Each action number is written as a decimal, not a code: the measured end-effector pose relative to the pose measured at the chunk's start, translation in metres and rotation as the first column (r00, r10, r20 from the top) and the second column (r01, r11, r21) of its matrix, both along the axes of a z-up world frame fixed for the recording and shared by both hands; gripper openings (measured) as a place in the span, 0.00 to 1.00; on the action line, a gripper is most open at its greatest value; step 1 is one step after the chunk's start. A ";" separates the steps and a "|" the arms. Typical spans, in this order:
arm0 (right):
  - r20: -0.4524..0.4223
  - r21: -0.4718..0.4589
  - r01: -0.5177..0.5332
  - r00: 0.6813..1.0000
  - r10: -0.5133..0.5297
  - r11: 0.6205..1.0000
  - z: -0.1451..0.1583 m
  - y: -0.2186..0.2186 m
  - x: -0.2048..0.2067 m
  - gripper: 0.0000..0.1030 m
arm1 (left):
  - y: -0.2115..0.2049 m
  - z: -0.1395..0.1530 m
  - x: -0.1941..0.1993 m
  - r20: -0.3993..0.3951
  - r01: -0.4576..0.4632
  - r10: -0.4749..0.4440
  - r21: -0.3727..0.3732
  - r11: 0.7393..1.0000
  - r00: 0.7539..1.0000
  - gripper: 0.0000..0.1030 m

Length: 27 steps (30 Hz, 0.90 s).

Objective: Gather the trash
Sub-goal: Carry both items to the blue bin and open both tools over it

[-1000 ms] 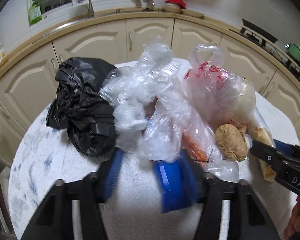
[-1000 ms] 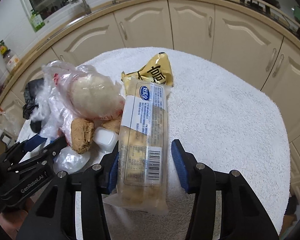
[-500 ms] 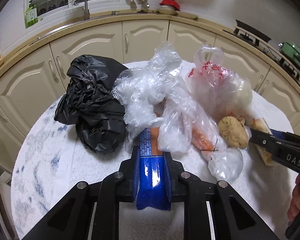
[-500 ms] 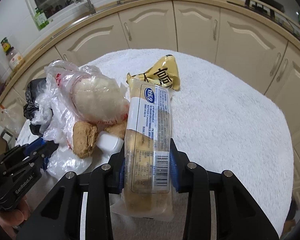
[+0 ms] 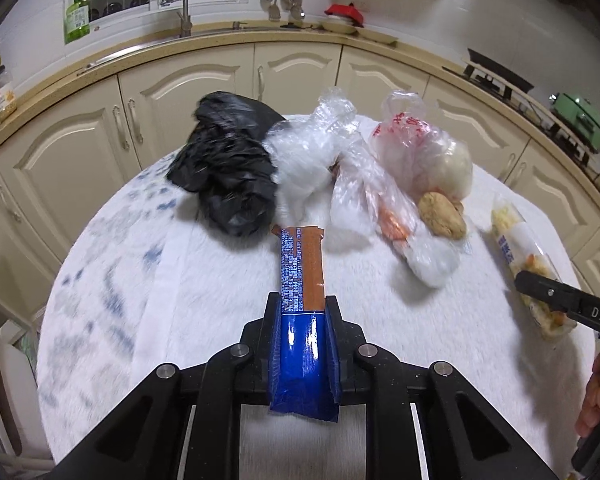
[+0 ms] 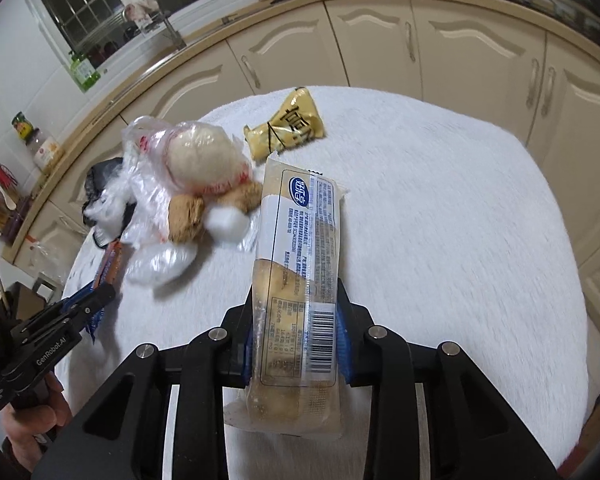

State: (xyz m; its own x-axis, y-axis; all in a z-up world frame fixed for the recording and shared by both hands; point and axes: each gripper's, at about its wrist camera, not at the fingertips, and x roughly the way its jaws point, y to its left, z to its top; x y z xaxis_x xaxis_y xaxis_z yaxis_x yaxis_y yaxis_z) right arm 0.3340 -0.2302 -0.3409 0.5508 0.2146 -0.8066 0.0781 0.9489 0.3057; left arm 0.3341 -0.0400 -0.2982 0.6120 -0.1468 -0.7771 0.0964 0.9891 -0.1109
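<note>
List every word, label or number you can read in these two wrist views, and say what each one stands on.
"DAS": black body of the right gripper, letters cut off at the picture's edge.
"GenRobot.AI": black body of the left gripper.
Clear long snack wrapper: blue oval logo, fine print and barcode, too small to read.
Crumpled yellow foil packet: large dark characters, unclear.
Blue-and-brown wrapper: print too small.

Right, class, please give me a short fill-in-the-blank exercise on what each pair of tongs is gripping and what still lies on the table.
1. The left tongs are shut on a long wrapper that is brown and ____.
2. The right tongs grip a clear packet printed with a black-and-white ____.
3. The crumpled bag lying at the left end of the pile is ____.
4. The small snack packet beyond the clear packet is ____ in colour.

Missing words: blue; barcode; black; yellow
</note>
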 end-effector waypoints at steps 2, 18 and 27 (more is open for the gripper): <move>0.007 0.010 0.002 1.000 -0.002 1.000 0.004 0.000 -0.010 0.30 | -0.001 0.003 -0.010 0.006 -0.004 0.004 -0.005 1.000 1.000 0.15; 0.153 -0.009 0.023 0.988 -0.021 1.000 0.068 -0.007 -0.080 0.30 | -0.018 0.078 -0.099 0.199 0.082 -0.073 -0.039 0.996 0.977 0.15; 0.244 -0.023 0.098 0.966 -0.090 0.995 0.107 -0.045 -0.115 0.30 | -0.063 0.119 -0.130 0.301 0.186 -0.170 -0.027 0.982 0.938 0.15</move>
